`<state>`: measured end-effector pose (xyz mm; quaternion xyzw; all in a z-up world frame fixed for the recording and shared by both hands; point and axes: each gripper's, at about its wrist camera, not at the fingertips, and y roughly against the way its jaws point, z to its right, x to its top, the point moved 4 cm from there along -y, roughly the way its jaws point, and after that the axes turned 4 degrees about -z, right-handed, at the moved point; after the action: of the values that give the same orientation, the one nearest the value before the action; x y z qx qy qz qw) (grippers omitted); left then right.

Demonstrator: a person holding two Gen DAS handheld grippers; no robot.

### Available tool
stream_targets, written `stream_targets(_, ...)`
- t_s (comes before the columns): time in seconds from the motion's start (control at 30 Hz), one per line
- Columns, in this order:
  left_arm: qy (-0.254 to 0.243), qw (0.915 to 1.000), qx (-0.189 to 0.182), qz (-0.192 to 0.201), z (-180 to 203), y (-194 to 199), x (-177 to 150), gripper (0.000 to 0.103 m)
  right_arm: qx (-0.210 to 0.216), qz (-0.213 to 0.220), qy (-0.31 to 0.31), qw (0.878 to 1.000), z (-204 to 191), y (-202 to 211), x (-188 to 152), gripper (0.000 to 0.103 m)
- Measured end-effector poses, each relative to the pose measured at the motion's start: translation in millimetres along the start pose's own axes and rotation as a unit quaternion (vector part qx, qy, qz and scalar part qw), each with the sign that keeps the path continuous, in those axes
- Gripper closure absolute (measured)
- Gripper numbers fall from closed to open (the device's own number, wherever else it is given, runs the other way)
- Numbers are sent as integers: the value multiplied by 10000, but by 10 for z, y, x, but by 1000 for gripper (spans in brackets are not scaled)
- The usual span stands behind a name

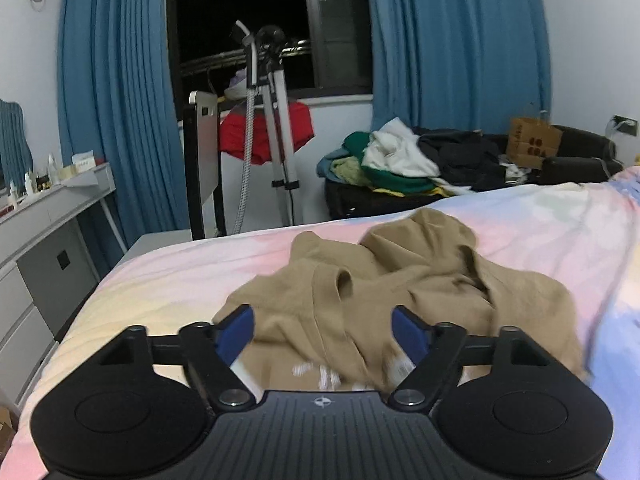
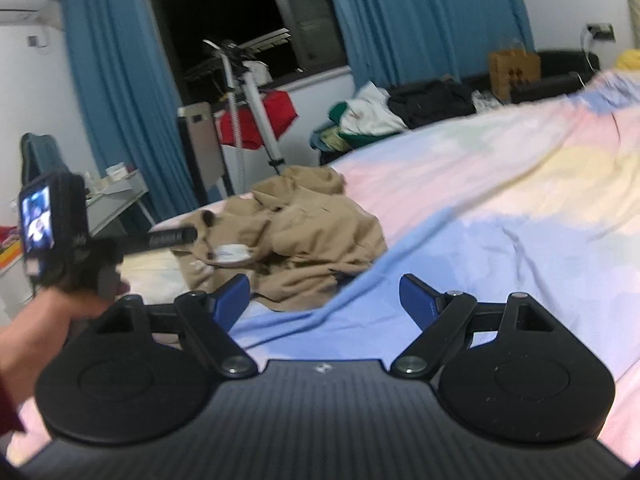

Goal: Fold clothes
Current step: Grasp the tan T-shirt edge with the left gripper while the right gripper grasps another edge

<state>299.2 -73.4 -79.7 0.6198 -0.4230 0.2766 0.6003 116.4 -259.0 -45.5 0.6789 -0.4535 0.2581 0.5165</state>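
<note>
A crumpled tan garment (image 1: 400, 288) lies in a heap on the pastel bedsheet (image 1: 168, 276). My left gripper (image 1: 322, 330) is open and hovers just over the garment's near edge, its blue fingertips either side of a fold, holding nothing. In the right wrist view the same tan garment (image 2: 304, 232) lies ahead and to the left. My right gripper (image 2: 324, 300) is open and empty above the sheet (image 2: 500, 208), short of the garment. The left hand-held gripper (image 2: 168, 238) reaches toward the garment from the left.
A pile of mixed clothes (image 1: 408, 160) sits on a dark sofa beyond the bed. A tripod (image 1: 276, 120), a red cloth (image 1: 264, 132) and blue curtains (image 1: 120, 92) stand by the window. A grey desk (image 1: 48, 208) is at the left. A cardboard box (image 1: 534, 142) is at the far right.
</note>
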Motion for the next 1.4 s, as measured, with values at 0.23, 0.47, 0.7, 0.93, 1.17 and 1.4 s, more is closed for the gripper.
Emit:
stream_targets(0.23, 25, 9997, 34, -237, -104, -592, 85, 81, 34, -172, -135, 9998, 66, -281, -58, 20)
stream_targets(0.47, 356, 9982, -336, 334, -241, -125, 73, 98, 2, -273, -71, 9996, 46, -491, -83, 20)
stream_targets(0.7, 546, 9913, -901, 791, -447, 1003, -16, 99, 466, 264, 341, 9980, -153, -234, -16, 20)
stream_targets(0.93, 987, 9829, -1349, 771, -722, 1672, -267, 98, 1482, 696, 1660, 9724, -691, 184, -66, 20)
stream_targets(1.17, 1445, 9719, -1788, 503, -968, 1722, -450, 97, 2029, 720, 3396, 9156, -1402, 284, -77, 20)
stream_targets(1.4, 1269, 9748, -1828, 170, -1093, 1646, -502, 96, 2157, 385, 4736, 8531, -1846, -207, -111, 20)
